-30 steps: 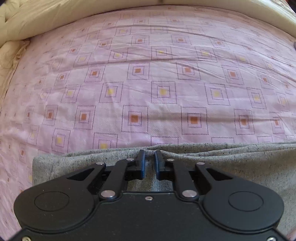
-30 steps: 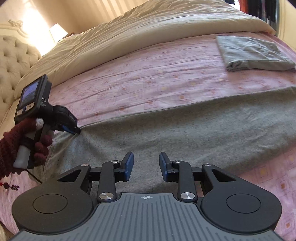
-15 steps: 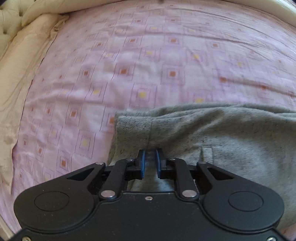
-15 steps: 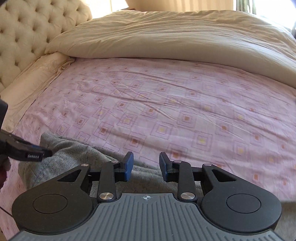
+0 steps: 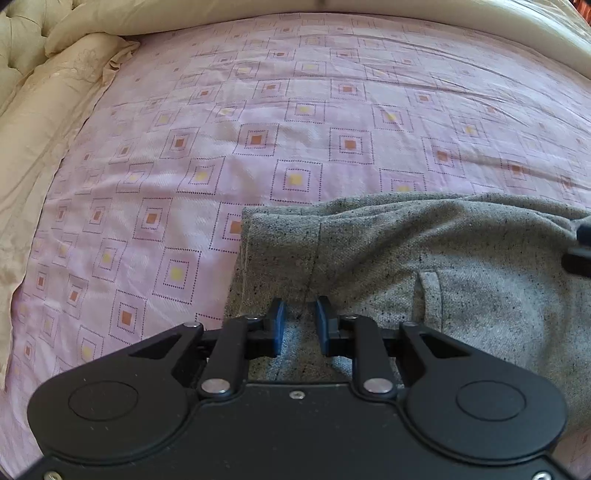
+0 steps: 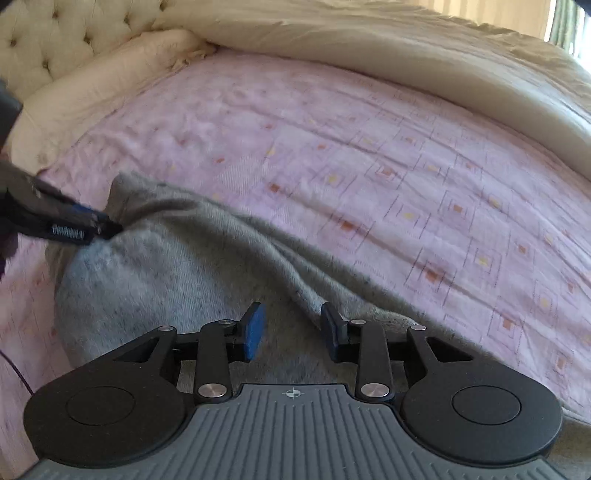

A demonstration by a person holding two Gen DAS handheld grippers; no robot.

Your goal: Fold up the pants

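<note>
Grey pants [image 5: 406,240] lie folded over on the pink patterned sheet [image 5: 258,110], a pocket [image 5: 480,295] facing up. My left gripper [image 5: 300,317] points down over their left end. Its jaws are opening, and the cloth in the gap hangs slack. The right wrist view has this gripper [image 6: 92,223] at the left edge, its tip at the bunched corner of the pants [image 6: 166,277]. Lower and to the right, my right gripper [image 6: 291,321] hovers over the grey cloth. Its jaws are opening too, and a ridge of fabric runs under the gap, untouched by the pads.
A cream duvet [image 6: 369,48] is heaped along the far side of the bed. A cream pillow [image 5: 44,110] and a tufted headboard [image 6: 74,29] close off the left. Bare pink sheet stretches beyond and to the right of the pants.
The left gripper dragged the pants' end across the bed, so the long strip is now doubled over. Its jaws have widened. The right gripper rolled and swung toward the headboard, and its jaws widened slightly.
</note>
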